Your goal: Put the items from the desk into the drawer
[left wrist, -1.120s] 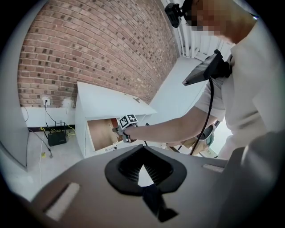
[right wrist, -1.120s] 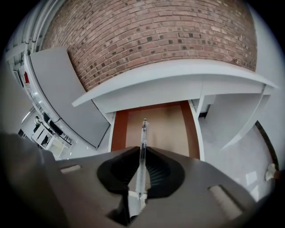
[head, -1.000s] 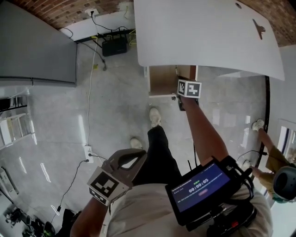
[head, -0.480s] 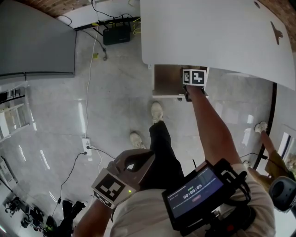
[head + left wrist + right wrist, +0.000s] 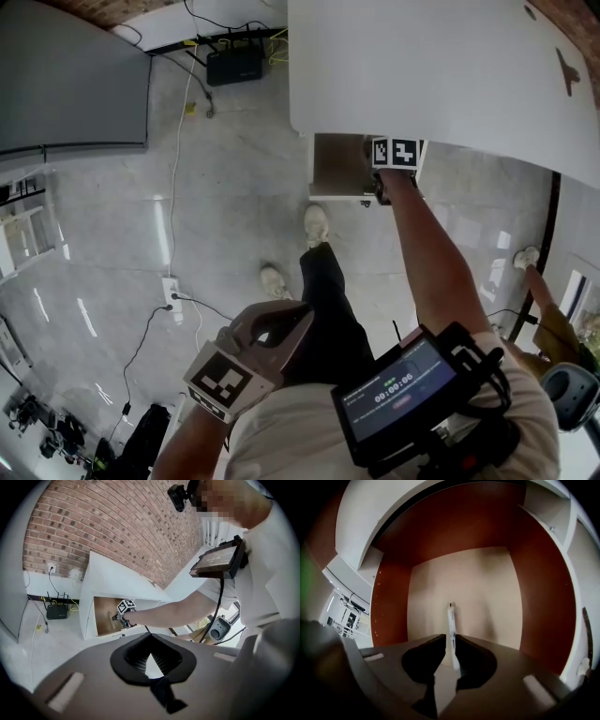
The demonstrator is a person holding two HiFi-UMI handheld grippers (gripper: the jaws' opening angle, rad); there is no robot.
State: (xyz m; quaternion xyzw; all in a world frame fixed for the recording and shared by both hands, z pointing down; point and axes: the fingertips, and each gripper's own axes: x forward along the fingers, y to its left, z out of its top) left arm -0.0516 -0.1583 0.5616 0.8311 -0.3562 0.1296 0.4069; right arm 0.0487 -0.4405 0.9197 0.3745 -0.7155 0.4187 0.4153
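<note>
A drawer [image 5: 336, 171] stands open under the white desk [image 5: 422, 66]; its wooden inside fills the right gripper view [image 5: 459, 583]. My right gripper [image 5: 450, 639] reaches into it, and its marker cube [image 5: 395, 152] shows at the desk's edge. A thin white pen [image 5: 451, 620] sits between the narrowly parted jaws and points toward the drawer's back wall. My left gripper [image 5: 274, 323] hangs low by my body, shut with nothing in it. The left gripper view [image 5: 150, 638] looks across at the drawer [image 5: 105, 616] and my right arm.
A black router [image 5: 234, 66] with cables lies on the floor by the brick wall. A white power strip [image 5: 172, 292] is on the grey floor, a grey cabinet [image 5: 66, 84] at left. Another person [image 5: 548, 323] stands at right.
My right gripper has gone further into the drawer, up against the desk's edge. The left gripper has stayed low by my body.
</note>
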